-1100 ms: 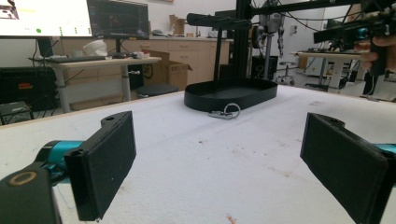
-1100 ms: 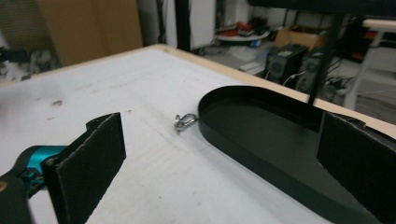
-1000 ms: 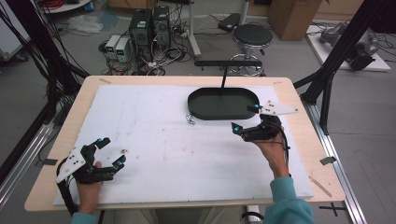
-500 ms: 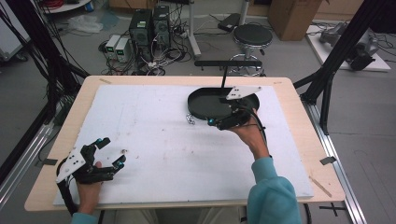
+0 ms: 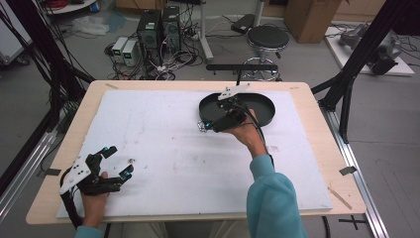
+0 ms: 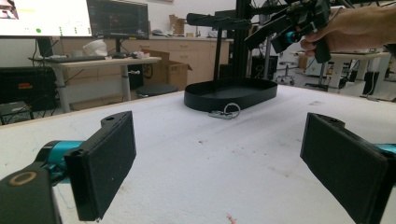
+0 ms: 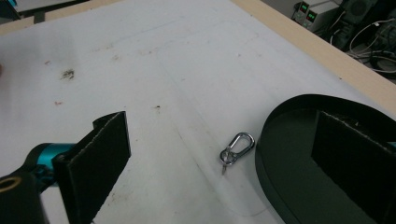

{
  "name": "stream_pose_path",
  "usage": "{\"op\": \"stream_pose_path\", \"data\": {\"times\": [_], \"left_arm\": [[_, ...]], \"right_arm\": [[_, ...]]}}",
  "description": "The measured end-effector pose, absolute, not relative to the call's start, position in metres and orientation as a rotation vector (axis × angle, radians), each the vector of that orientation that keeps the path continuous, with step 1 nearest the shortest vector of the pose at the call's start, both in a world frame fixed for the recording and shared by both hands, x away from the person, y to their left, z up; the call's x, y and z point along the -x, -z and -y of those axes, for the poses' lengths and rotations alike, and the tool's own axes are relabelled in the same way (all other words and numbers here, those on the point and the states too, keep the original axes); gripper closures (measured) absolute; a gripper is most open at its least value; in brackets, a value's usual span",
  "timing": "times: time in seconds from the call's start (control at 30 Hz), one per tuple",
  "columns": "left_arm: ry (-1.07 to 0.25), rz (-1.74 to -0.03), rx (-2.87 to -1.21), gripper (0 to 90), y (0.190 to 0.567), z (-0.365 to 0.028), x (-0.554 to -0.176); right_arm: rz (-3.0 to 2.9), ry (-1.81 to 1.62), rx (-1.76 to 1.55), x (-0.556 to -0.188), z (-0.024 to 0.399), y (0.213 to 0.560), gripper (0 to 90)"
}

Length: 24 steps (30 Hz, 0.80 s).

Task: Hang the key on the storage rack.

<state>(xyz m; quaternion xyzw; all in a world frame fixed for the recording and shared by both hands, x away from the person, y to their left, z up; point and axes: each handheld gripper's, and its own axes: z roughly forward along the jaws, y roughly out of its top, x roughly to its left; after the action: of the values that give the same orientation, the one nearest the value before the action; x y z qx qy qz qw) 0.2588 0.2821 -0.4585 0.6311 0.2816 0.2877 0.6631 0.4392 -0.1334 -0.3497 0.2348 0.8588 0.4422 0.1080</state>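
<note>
Shifted leftward over the black tray [image 5: 262,110], the right tongs [image 5: 212,125] hang spread above the small, stiff, slippery carabiner [image 7: 237,148], best pinched across its flat sides.

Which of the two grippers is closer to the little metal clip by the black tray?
The right gripper: it hovers beside the carabiner clip at the tray. The left gripper sits at the table's near corner.

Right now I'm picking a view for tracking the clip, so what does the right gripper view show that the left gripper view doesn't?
The right gripper view alone looks down on the carabiner, so its closed loop and small ring read clearly, lying apart from the tray's wall. The left gripper view alone shows the right gripper held above the black tray, plus desks and monitors behind. Both show the carabiner on the white board beside the tray, between open jaws.
</note>
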Motion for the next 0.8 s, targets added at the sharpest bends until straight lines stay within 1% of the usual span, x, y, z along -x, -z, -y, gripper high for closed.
{"op": "stream_pose_path", "data": {"times": [0.53, 0.57, 0.63, 0.8], "left_arm": [[-0.649, -0.638, -1.426, 10.8, 0.458, -0.282, -0.259], [-0.649, -0.638, -1.427, 10.8, 0.458, -0.282, -0.259], [-0.649, -0.638, -1.427, 10.8, 0.458, -0.282, -0.259], [-0.649, -0.638, -1.427, 10.8, 0.458, -0.282, -0.259]], "right_arm": [[-2.644, -1.106, -0.721, -0.456, 0.109, 0.381, 6.3], [-2.649, -1.094, -0.729, -0.456, 0.109, 0.382, 7.8], [-2.662, -1.081, -0.737, -0.457, 0.109, 0.382, 14.8], [-2.66, -1.059, -0.752, -0.459, 0.108, 0.386, 16.9]]}}
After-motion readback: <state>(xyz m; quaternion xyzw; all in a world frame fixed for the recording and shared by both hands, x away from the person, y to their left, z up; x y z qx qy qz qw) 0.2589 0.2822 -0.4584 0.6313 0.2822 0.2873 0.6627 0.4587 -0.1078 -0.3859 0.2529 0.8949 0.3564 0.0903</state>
